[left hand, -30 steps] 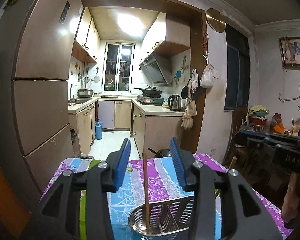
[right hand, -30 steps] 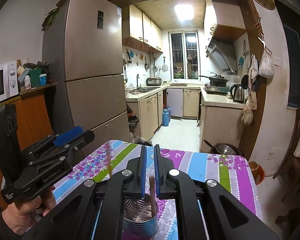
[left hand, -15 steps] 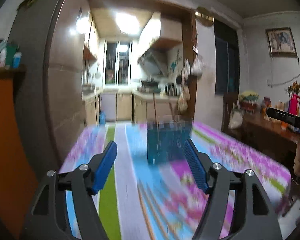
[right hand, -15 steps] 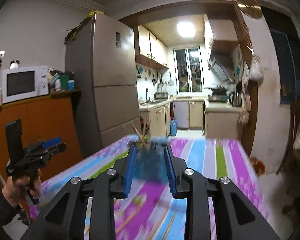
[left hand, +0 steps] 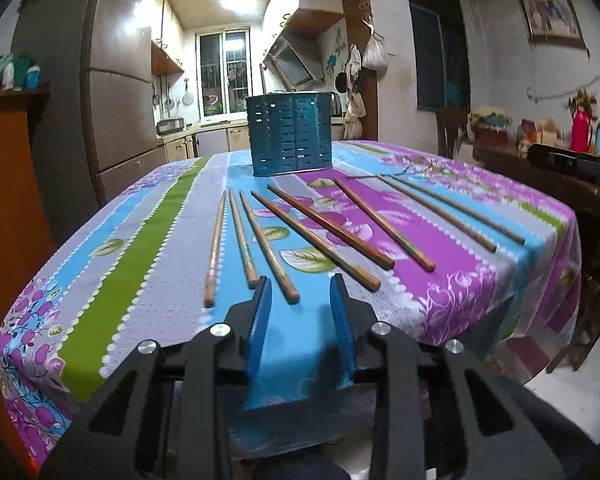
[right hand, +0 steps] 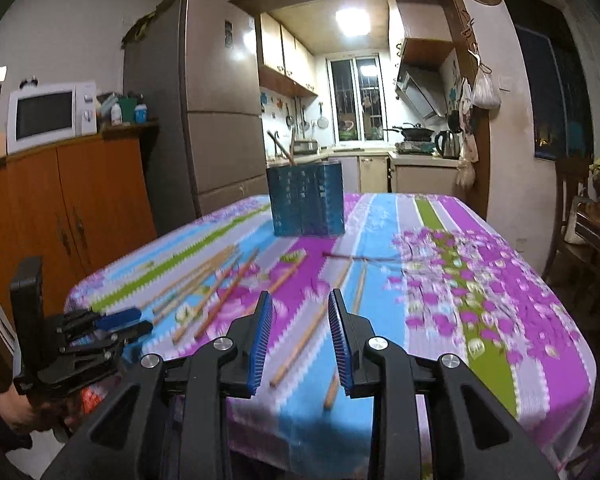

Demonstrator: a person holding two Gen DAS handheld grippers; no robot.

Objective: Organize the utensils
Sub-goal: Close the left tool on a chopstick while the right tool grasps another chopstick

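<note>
A tall grey-brown refrigerator (right hand: 220, 112) stands at ten o'clock, with a white microwave oven (right hand: 50, 116) on an orange wooden cabinet (right hand: 72, 208) to its left. At twelve o'clock a barred kitchen window (right hand: 356, 98) glows; a steel electric kettle (right hand: 448, 145) sits at one o'clock, beneath a hanging white plastic bag (right hand: 485, 90).

teal slotted holder (left hand: 291, 138), striped floral tablecloth (left hand: 148, 248)

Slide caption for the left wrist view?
Open left gripper above loose wooden chopsticks on floral tablecloth, perforated blue holder behind.
</note>
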